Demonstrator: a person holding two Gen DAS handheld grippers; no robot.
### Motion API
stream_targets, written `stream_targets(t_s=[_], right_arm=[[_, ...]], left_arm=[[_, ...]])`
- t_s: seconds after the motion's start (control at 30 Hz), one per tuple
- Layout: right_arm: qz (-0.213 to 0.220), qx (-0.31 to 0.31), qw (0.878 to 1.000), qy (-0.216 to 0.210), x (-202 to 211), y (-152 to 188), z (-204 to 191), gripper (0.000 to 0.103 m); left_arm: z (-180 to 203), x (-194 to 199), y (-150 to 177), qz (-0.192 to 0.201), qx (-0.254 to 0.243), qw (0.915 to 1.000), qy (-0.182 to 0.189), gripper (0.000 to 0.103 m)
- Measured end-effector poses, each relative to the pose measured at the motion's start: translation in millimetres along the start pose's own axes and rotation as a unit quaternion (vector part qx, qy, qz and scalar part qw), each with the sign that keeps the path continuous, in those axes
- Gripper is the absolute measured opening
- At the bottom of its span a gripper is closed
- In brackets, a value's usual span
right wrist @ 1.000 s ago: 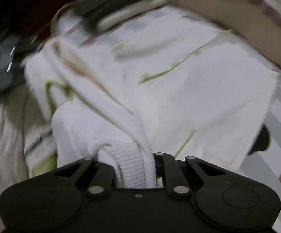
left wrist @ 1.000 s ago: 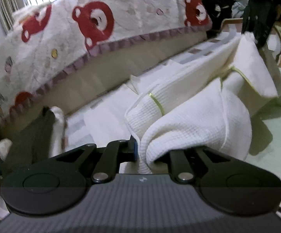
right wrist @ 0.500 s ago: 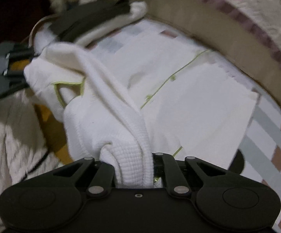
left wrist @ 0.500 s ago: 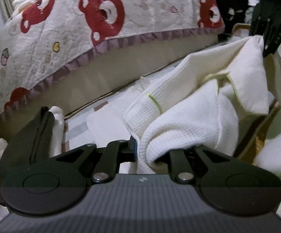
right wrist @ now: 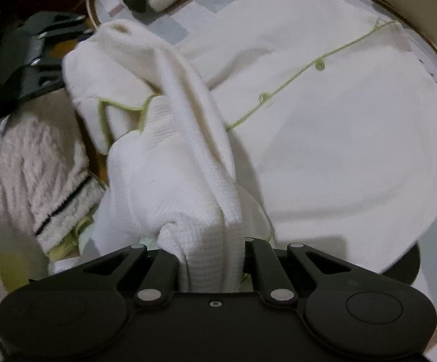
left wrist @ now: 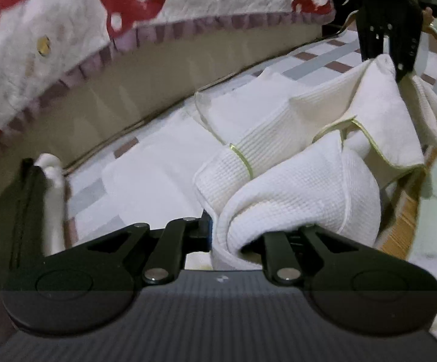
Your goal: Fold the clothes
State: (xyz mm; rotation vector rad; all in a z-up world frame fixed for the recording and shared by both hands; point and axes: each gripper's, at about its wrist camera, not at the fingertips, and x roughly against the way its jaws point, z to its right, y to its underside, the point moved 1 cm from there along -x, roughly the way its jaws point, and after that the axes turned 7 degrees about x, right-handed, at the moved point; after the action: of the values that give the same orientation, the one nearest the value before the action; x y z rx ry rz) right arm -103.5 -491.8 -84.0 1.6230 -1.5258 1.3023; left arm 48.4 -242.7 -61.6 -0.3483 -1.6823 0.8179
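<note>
White waffle-knit garment (right wrist: pixel 188 181) with lime piping is pinched in both grippers: the right gripper (right wrist: pixel 210 259) is clamped nearly closed on a bunched edge, and the left gripper (left wrist: pixel 233 238) is likewise nipped onto a thick fold of the same garment (left wrist: pixel 294 187). From those grips the raised part sags between the two tools, while the rest lies spread on the checked tabletop (right wrist: pixel 218 0) just beside the bear-print quilt (left wrist: pixel 67 30). It looks soft, light and limp, unlikely to slip but prone to droop, so hems and corners seem the best holds.
</note>
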Motion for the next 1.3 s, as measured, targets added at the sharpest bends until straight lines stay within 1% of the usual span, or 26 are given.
stream_targets(t_s=[0.07, 0.1, 0.13, 0.17, 0.2, 0.23, 0.27, 0.33, 0.37, 0.4, 0.47, 0.5, 0.57, 0.6, 0.67, 0.73, 0.77, 0.8, 0.9, 1.0, 1.03, 1.07, 1.1, 1.17, 1.23, 1.3], right_arm=[[0.024, -0.019, 1.0, -0.008, 1, -17, 46, 0.01], [0.044, -0.038, 0.998, 0.008, 0, -24, 70, 0.014], [0.071, -0.073, 0.994, 0.033, -2, -27, 97, 0.02], [0.1, -0.117, 0.986, 0.058, -4, -27, 126, 0.023], [0.133, -0.157, 0.975, 0.08, -4, -23, 149, 0.028], [0.175, -0.191, 0.961, 0.092, -3, -13, 165, 0.028], [0.221, -0.222, 0.944, 0.101, 0, 0, 177, 0.028], [0.296, -0.28, 0.908, 0.095, 6, 29, 189, 0.031], [0.325, -0.303, 0.891, 0.089, 9, 45, 189, 0.033], [0.343, -0.317, 0.88, 0.083, 11, 60, 184, 0.036], [0.349, -0.314, 0.878, 0.089, 14, 84, 161, 0.041], [0.343, -0.303, 0.884, 0.1, 14, 91, 147, 0.047], [0.318, -0.268, 0.899, 0.138, 11, 96, 118, 0.048], [0.308, -0.253, 0.904, 0.154, 9, 98, 105, 0.048], [0.294, -0.225, 0.909, 0.193, 1, 99, 79, 0.048], [0.284, -0.201, 0.909, 0.227, -8, 101, 61, 0.048], [0.28, -0.192, 0.909, 0.243, -14, 100, 54, 0.048], [0.276, -0.186, 0.908, 0.255, -20, 97, 49, 0.048], [0.261, -0.166, 0.91, 0.276, -38, 88, 40, 0.049], [0.231, -0.131, 0.911, 0.316, -60, 77, 27, 0.049], [0.217, -0.123, 0.909, 0.334, -68, 74, 23, 0.049], [0.208, -0.123, 0.906, 0.346, -74, 72, 21, 0.049], [0.204, -0.126, 0.906, 0.349, -79, 70, 19, 0.049], [0.199, -0.127, 0.902, 0.361, -85, 67, 21, 0.05], [0.194, -0.129, 0.897, 0.376, -89, 64, 23, 0.055], [0.192, -0.132, 0.89, 0.393, -90, 60, 25, 0.063]], left_arm=[[-35, -45, -22, -0.023, 0.035, 0.9986, 0.032, 0.016], [-56, -76, -31, -0.036, 0.061, 0.9962, 0.051, 0.019], [-69, -99, -32, -0.045, 0.084, 0.9942, 0.049, 0.024], [-82, -122, -33, -0.053, 0.107, 0.9919, 0.043, 0.025], [-95, -144, -34, -0.061, 0.13, 0.9889, 0.038, 0.025], [-108, -166, -34, -0.068, 0.153, 0.9853, 0.033, 0.025], [-114, -172, -31, -0.061, 0.176, 0.9816, 0.04, 0.025], [-126, -178, -22, -0.043, 0.222, 0.9723, 0.057, 0.026], [-128, -175, -16, -0.03, 0.237, 0.969, 0.062, 0.028], [-128, -167, -8, -0.014, 0.25, 0.9659, 0.065, 0.029], [-130, -155, 6, 0.009, 0.286, 0.9558, 0.069, 0.033], [-131, -152, 12, 0.007, 0.302, 0.9499, 0.08, 0.033], [-135, -148, 18, 0.01, 0.311, 0.948, 0.069, 0.033], [-137, -145, 20, 0.011, 0.314, 0.9472, 0.062, 0.033], [-141, -142, 24, 0.018, 0.333, 0.9402, 0.068, 0.033], [-141, -137, 28, 0.025, 0.347, 0.9342, 0.078, 0.033], [-138, -134, 30, 0.025, 0.343, 0.9352, 0.084, 0.035], [-133, -133, 32, 0.021, 0.331, 0.9396, 0.087, 0.035], [-117, -130, 34, 0.016, 0.285, 0.9561, 0.066, 0.035], [-97, -126, 33, 0.011, 0.232, 0.9717, 0.042, 0.037], [-91, -125, 33, 0.009, 0.215, 0.9761, 0.033, 0.044], [-84, -123, 32, 0.011, 0.195, 0.98, 0.037, 0.052], [-77, -123, 32, 0.011, 0.179, 0.9828, 0.043, 0.055], [-70, -123, 32, 0.017, 0.16, 0.9865, 0.032, 0.057], [-68, -128, 33, 0.017, 0.155, 0.9877, 0.007, 0.057], [-73, -135, 31, 0.017, 0.172, 0.985, 0.006, 0.057]])
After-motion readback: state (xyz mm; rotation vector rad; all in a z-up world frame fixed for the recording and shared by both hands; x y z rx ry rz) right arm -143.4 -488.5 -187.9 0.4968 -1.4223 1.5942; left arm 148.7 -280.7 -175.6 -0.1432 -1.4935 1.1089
